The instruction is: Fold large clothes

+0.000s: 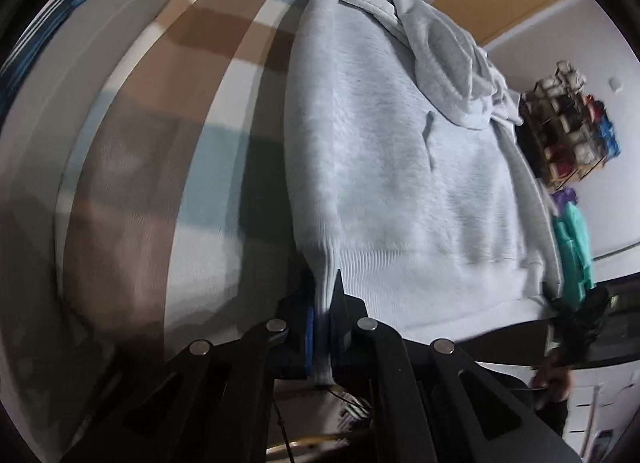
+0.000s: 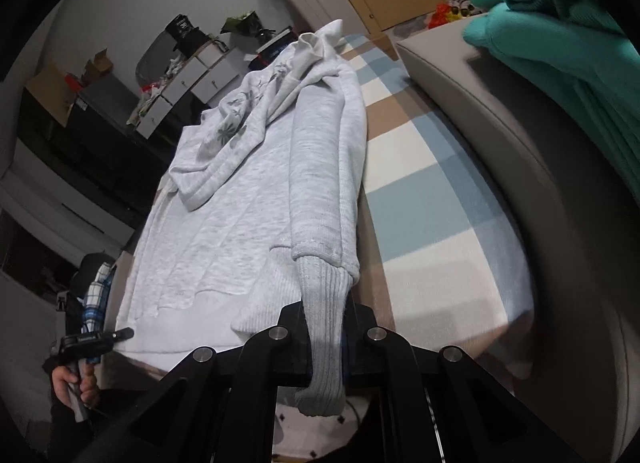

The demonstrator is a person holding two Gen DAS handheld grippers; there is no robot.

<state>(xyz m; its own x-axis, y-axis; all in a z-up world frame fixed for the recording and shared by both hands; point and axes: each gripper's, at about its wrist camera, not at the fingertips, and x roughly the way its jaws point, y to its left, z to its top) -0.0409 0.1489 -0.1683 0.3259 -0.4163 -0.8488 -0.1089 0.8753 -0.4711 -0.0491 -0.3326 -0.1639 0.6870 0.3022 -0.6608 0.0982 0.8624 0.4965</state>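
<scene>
A pale grey hoodie (image 1: 400,167) lies spread on a checked blanket (image 1: 192,111) of brown, blue and white, its hood (image 1: 448,59) bunched at the far end. The left gripper (image 1: 322,303) pinches the ribbed hem corner at the blanket's near edge.

hoodie (image 1: 400,167) flat on blanket (image 1: 168,135), hem toward cameras | hood (image 1: 444,63) bunched at far end | sleeve (image 2: 324,183) along hoodie's right edge, on top | teal garment (image 2: 568,43) right, on couch arm (image 2: 500,111)
</scene>
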